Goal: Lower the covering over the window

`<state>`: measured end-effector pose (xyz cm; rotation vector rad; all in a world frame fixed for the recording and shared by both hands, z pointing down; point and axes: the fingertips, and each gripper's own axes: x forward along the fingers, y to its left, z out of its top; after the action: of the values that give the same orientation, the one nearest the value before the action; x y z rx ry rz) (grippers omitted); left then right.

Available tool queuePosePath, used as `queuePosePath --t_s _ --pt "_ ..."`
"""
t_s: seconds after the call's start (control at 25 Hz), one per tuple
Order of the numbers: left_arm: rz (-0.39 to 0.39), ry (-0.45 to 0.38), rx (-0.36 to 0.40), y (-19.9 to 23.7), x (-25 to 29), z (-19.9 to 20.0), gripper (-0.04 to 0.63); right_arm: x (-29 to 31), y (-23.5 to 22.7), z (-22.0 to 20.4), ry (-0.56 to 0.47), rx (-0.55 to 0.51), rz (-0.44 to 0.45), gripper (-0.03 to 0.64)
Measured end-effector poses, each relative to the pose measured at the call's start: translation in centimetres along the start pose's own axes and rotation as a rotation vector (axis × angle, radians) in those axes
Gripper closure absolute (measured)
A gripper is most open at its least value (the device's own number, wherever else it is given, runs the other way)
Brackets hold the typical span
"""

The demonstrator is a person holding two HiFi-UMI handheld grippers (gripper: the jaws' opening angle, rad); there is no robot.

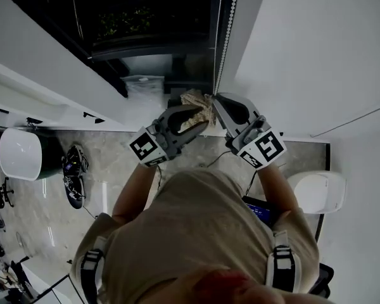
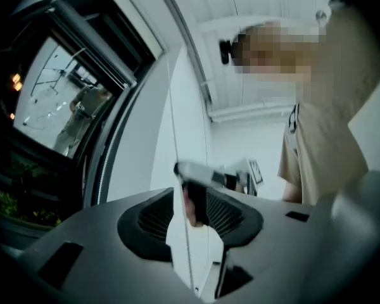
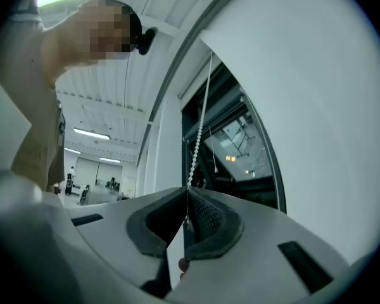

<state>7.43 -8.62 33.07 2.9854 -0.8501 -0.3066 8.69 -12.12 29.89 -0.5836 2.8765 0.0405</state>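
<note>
A white bead chain (image 1: 227, 30) hangs down the right edge of the dark window (image 1: 145, 11). My right gripper (image 1: 220, 103) is shut on the bead chain (image 3: 199, 132), which runs into the pinch of its pads (image 3: 186, 198). Just left of it, my left gripper (image 1: 199, 122) stands open. In the left gripper view a thin cord (image 2: 176, 144) passes through the gap of that gripper (image 2: 196, 233) without either pad pressing on it, and the right gripper (image 2: 190, 173) shows beyond. The covering itself is not in view.
A white wall (image 1: 316, 56) flanks the window on the right. A plastic container (image 1: 142, 84) and a crumpled cloth (image 1: 196, 103) lie by the sill. On the floor are a white round stool (image 1: 19, 152), shoes (image 1: 74, 173) and a white seat (image 1: 316, 192).
</note>
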Motion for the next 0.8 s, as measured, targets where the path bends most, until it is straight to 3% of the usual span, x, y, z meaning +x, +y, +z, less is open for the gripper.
queuePosePath --t_s 0.04,0.12,0.2,0.28,0.32,0.36,0.44,0.48,0.52,0.56,0.68,0.76,0.8 --pt "0.010 -0.046 -0.008 0.8 -0.7 1.1 0.434 -0.2 0.2 -2.3 0.061 0.011 0.009 0.603" --pt "0.053 -0.074 0.016 2.1 -0.6 3.4 0.434 -0.5 1.2 -6.7 0.170 0.042 0.042 0.603" --pt "0.055 -0.056 0.059 2.2 1.2 5.1 0.434 -0.6 2.3 -7.8 0.191 0.048 0.063 0.603" --pt "0.043 -0.042 0.070 1.9 2.9 6.0 0.441 -0.3 2.8 -7.3 0.180 0.026 0.071 0.603" --pt "0.050 -0.036 0.067 1.9 3.3 6.0 0.528 -0.3 3.1 -7.3 0.174 0.025 0.077 0.603" --pt "0.063 -0.034 0.061 2.0 3.4 5.8 0.568 -0.4 3.5 -7.3 0.171 0.027 0.087 0.603" --pt "0.104 -0.047 0.061 2.6 2.8 5.4 0.571 -0.9 3.8 -6.9 0.163 0.026 0.117 0.601" --pt "0.128 -0.046 0.073 3.0 2.4 5.0 0.572 -1.4 3.7 -6.3 0.143 0.037 0.125 0.562" --pt "0.147 -0.030 0.085 3.2 1.9 4.4 0.572 -1.8 3.2 -5.3 0.107 0.058 0.122 0.450" --pt "0.155 -0.003 0.090 3.3 1.5 3.4 0.572 -2.1 2.8 -4.0 0.063 0.077 0.110 0.426" --pt "0.122 0.082 0.066 1.7 0.8 -0.3 0.572 -1.8 2.5 0.0 -0.042 0.045 0.070 0.428" --pt "0.090 0.093 0.042 -0.3 0.9 -1.9 0.572 -1.1 2.7 1.1 -0.045 -0.014 0.026 0.430" --pt "0.078 0.087 0.035 -1.1 1.0 -2.3 0.572 -0.9 2.7 1.2 -0.031 -0.048 -0.006 0.492"
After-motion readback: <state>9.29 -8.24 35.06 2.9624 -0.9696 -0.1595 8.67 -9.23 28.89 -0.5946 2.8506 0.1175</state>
